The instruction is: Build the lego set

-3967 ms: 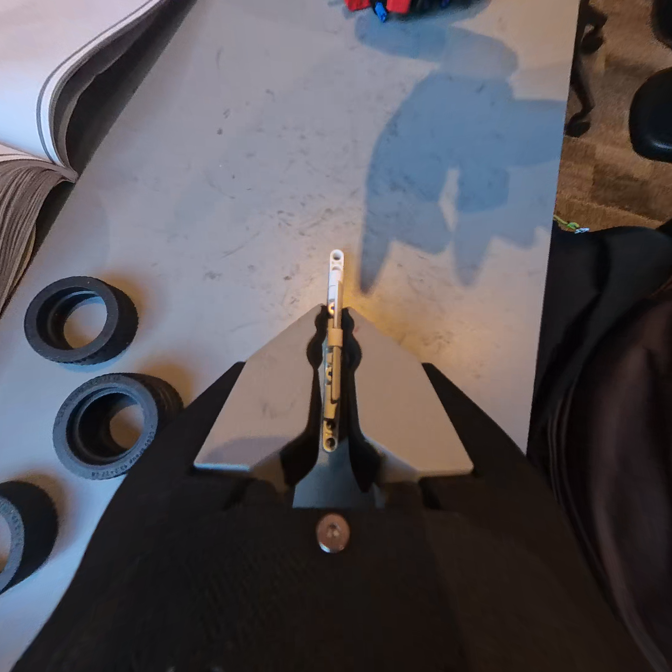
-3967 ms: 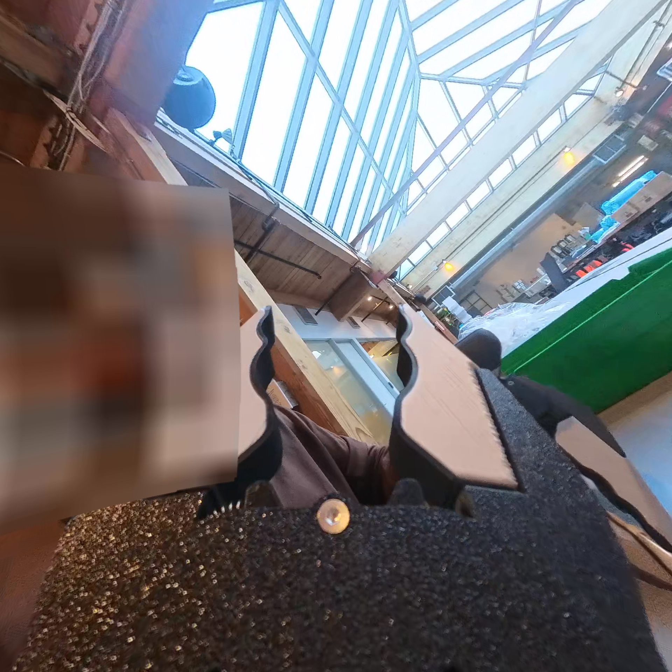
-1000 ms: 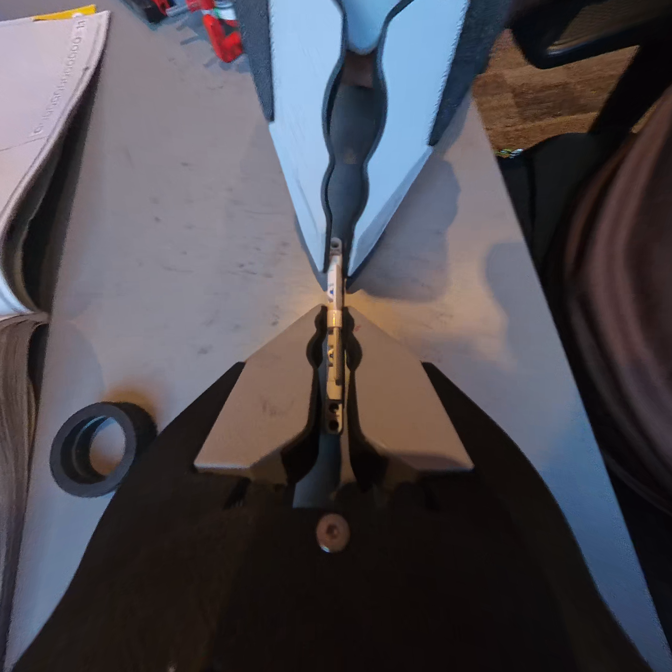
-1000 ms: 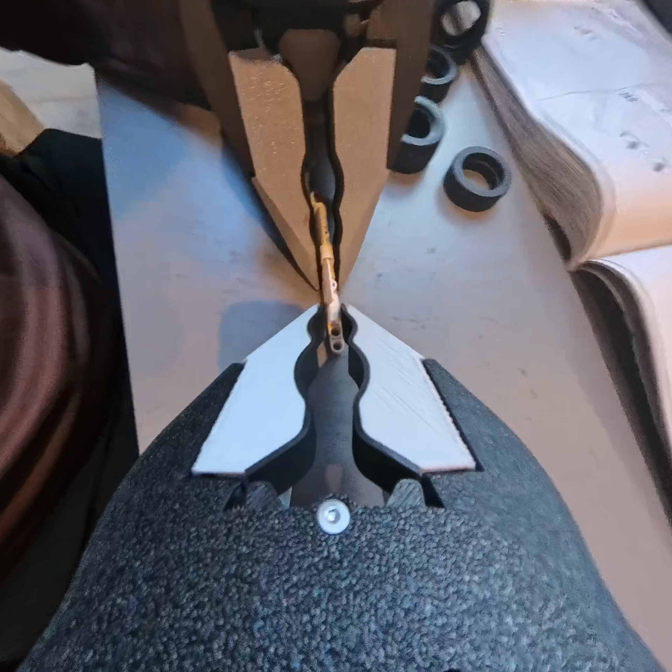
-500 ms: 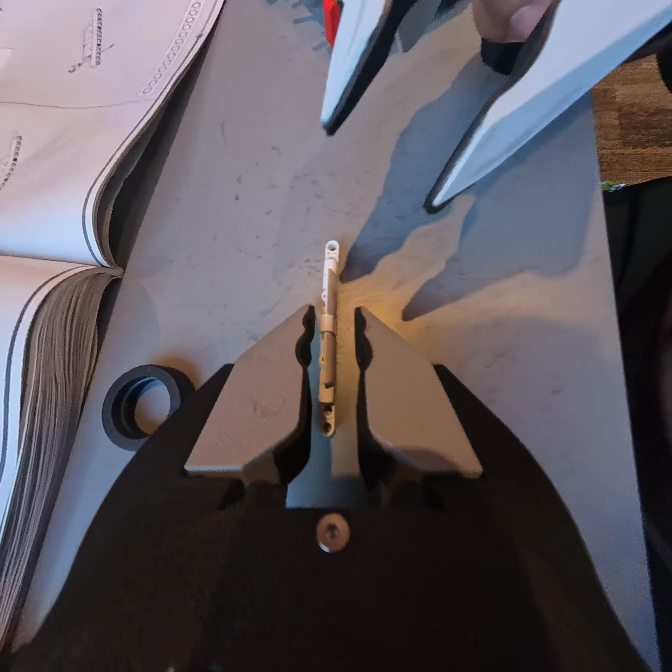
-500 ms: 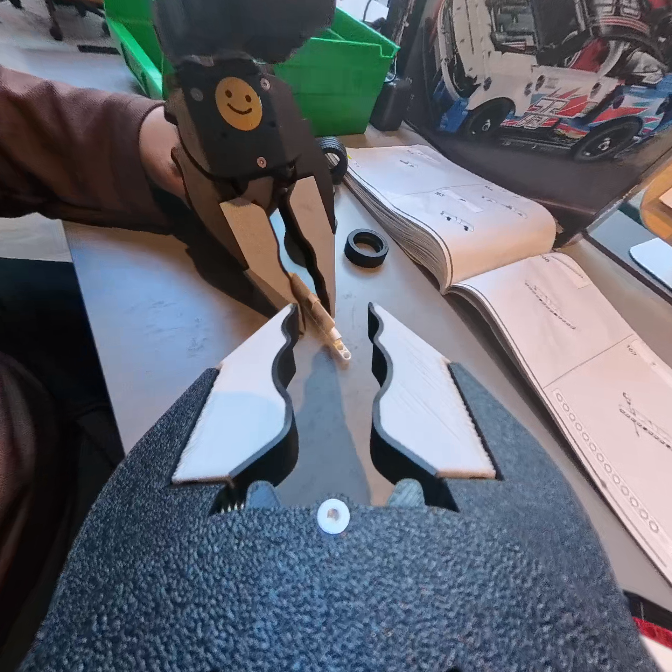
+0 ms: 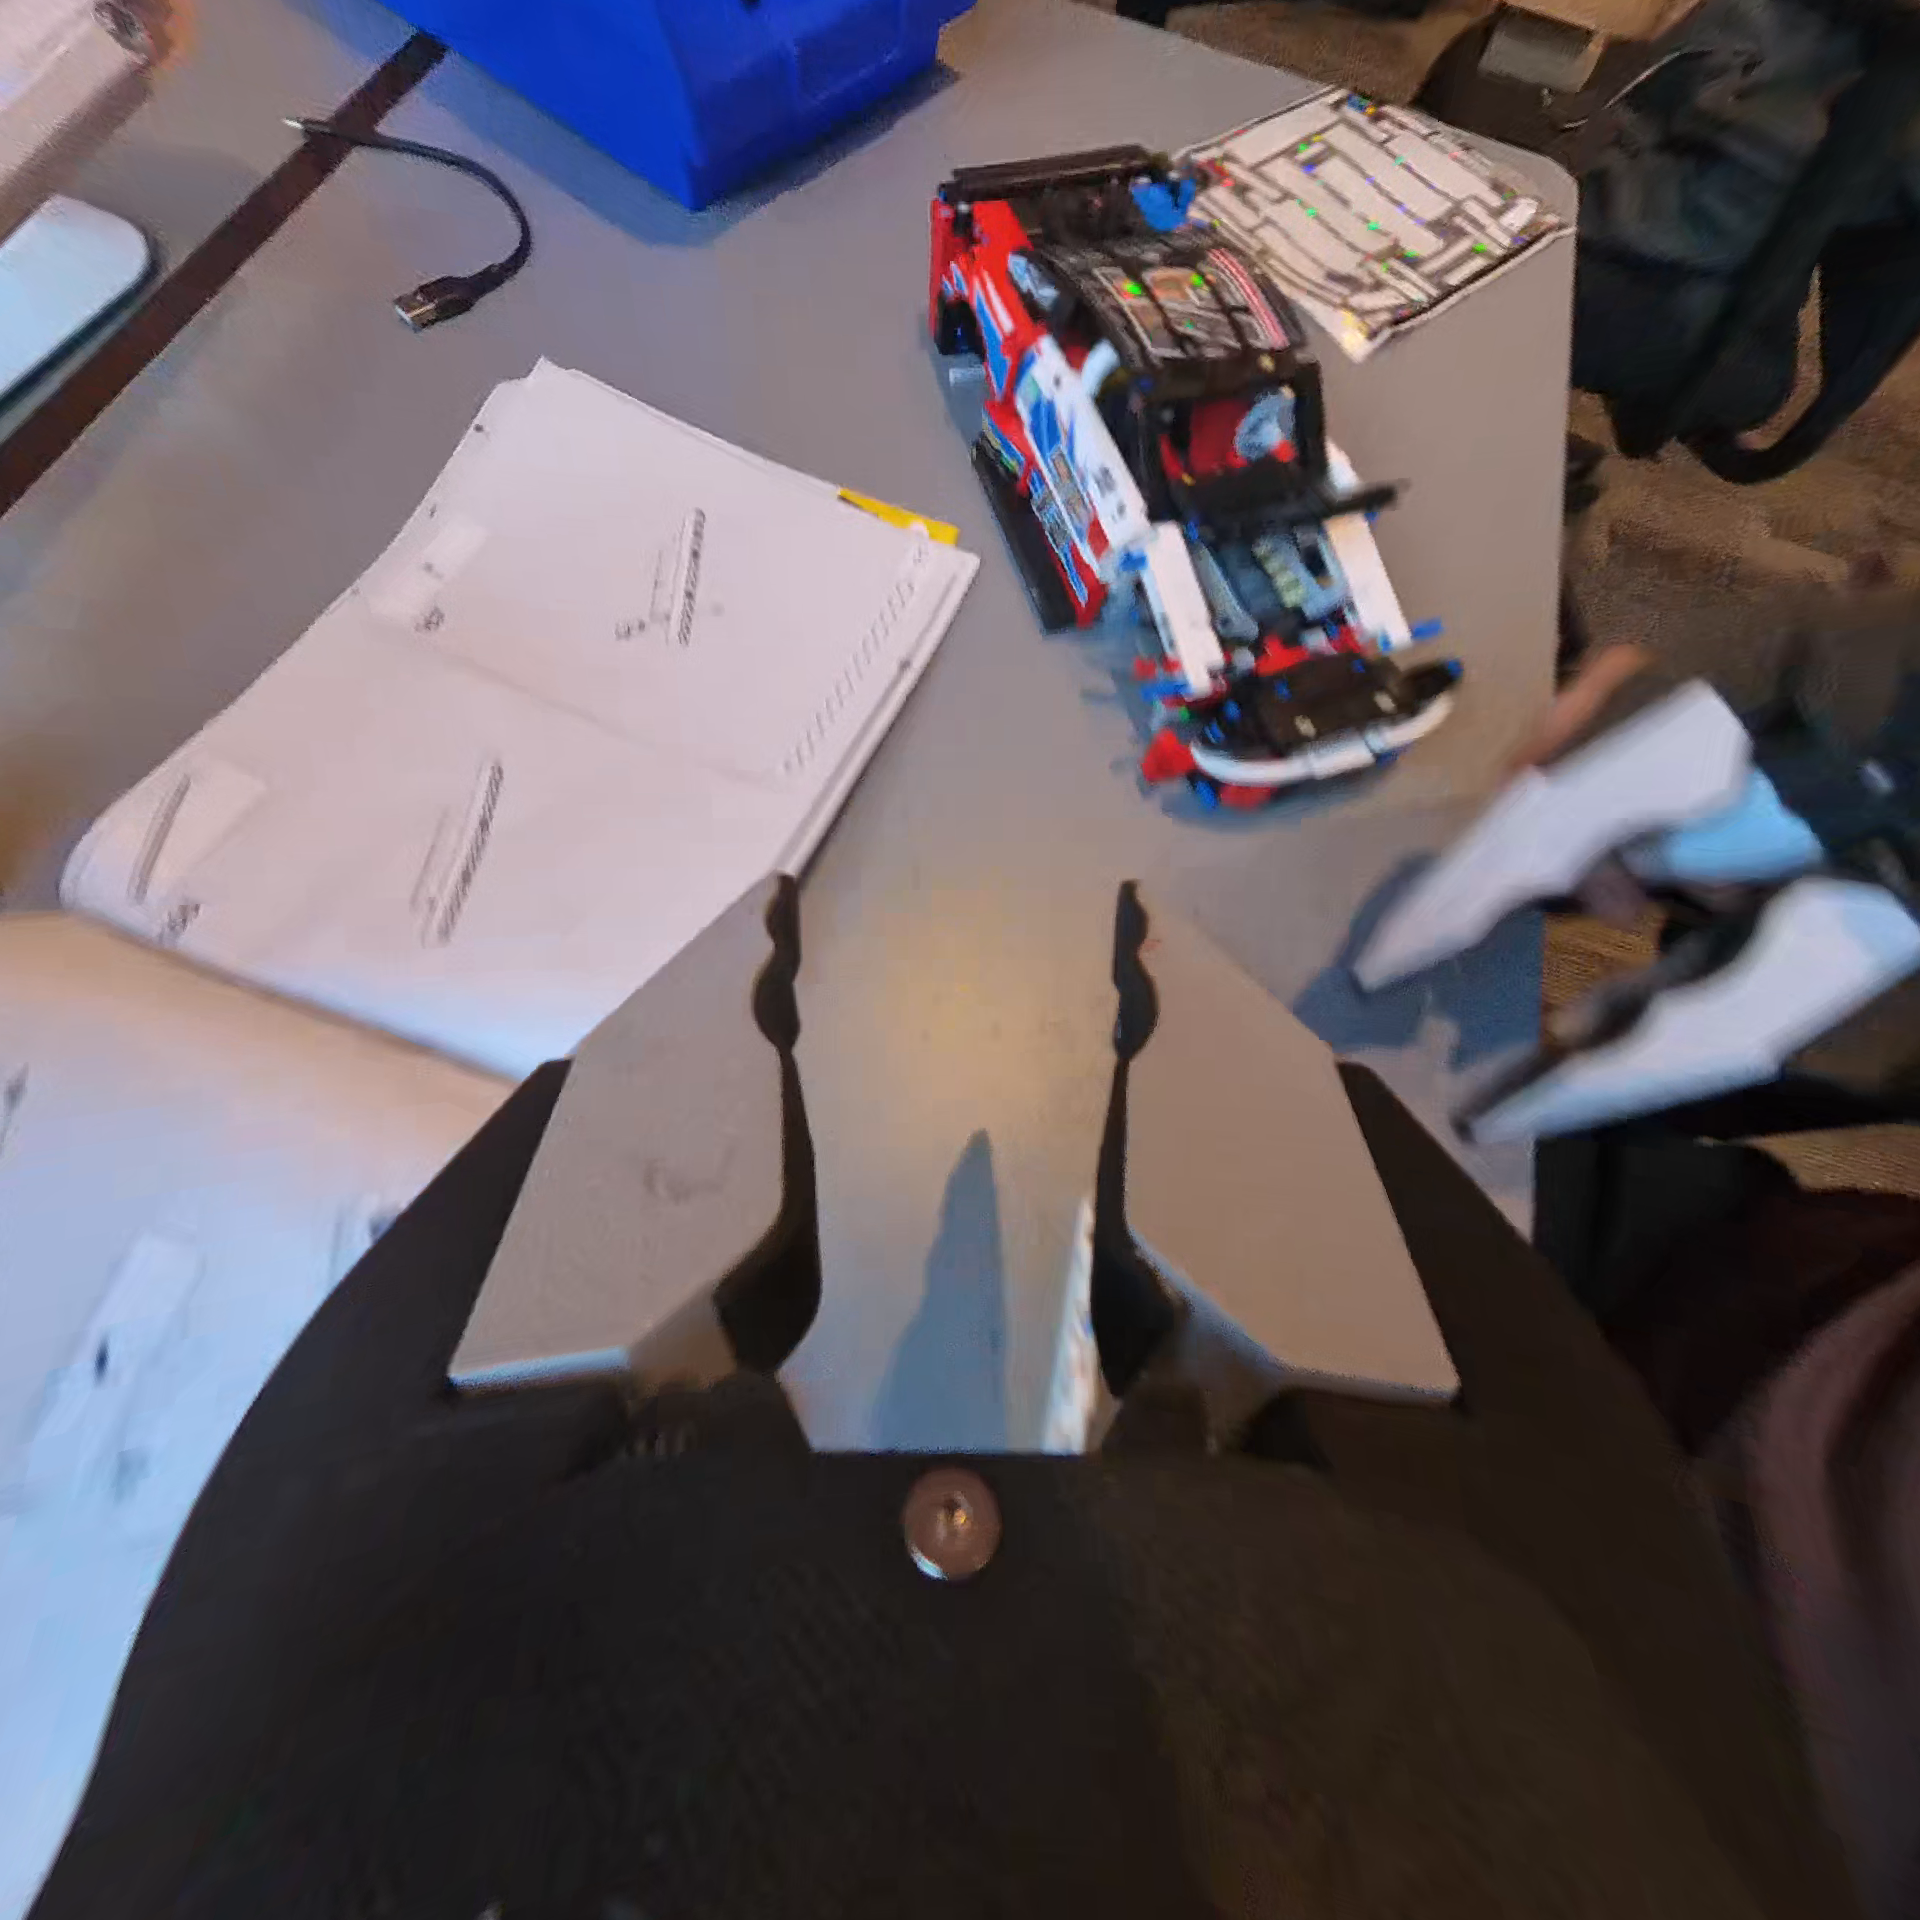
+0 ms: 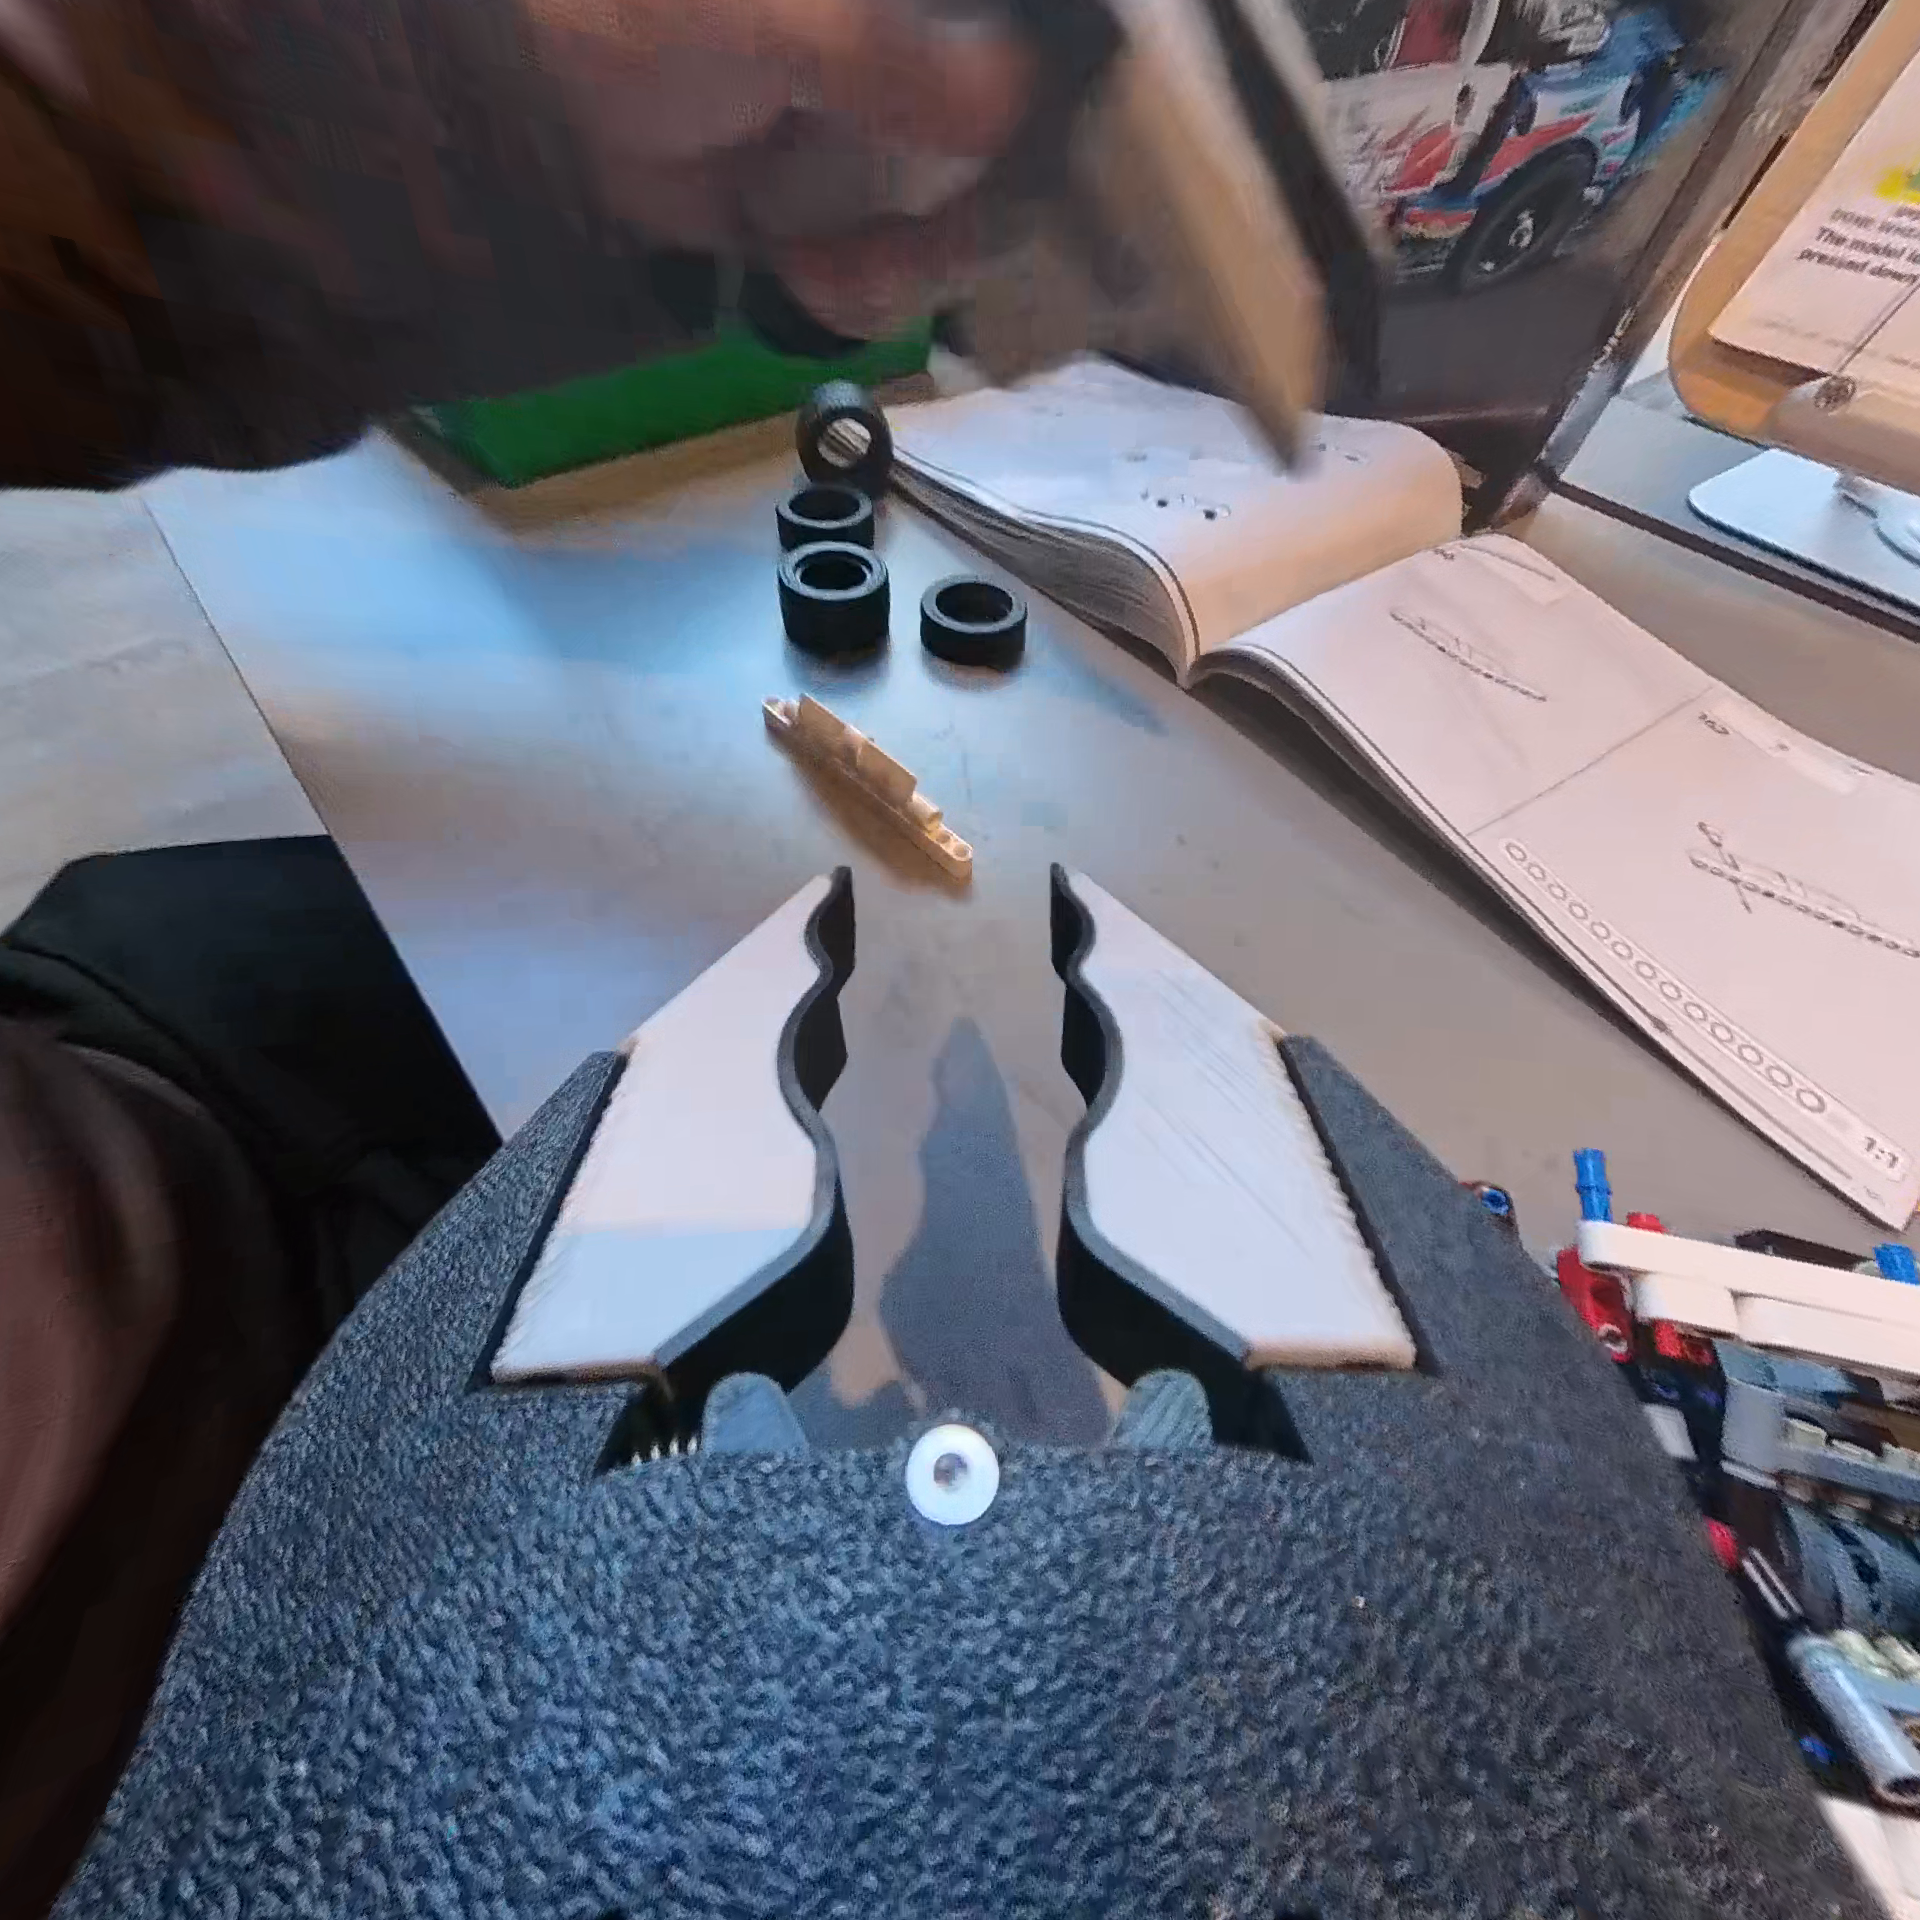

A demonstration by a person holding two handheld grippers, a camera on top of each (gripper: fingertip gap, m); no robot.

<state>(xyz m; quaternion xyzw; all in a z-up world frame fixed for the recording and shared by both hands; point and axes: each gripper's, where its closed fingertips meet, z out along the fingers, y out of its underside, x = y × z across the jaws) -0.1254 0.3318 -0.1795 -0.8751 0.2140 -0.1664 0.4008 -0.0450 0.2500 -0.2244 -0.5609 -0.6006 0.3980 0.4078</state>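
Observation:
The small white beam assembly (image 8: 868, 792) lies loose on the grey table (image 8: 540, 727), just beyond my right gripper (image 8: 951, 883), which is open and empty. My left gripper (image 7: 954, 899) is open and empty above the table (image 7: 987, 810); it shows blurred, raised at the top of the right wrist view (image 8: 1195, 239). The part-built red, white and black lego car (image 7: 1174, 468) stands ahead of the left gripper; its edge shows in the right wrist view (image 8: 1756, 1382). My right gripper shows blurred at the right of the left wrist view (image 7: 1621, 935).
The open instruction book (image 7: 499, 727) lies left of the left gripper and also shows in the right wrist view (image 8: 1455, 748). Several black tyres (image 8: 836, 592) sit beyond the beam. A blue bin (image 7: 686, 73), a black cable (image 7: 468, 270), a sticker sheet (image 7: 1361, 197) and a green bin (image 8: 665, 405) are around.
My left gripper has opened wider, let go of the beam and lifted away, swinging toward the car. The beam now lies on the table. My right gripper has pulled back, still open.

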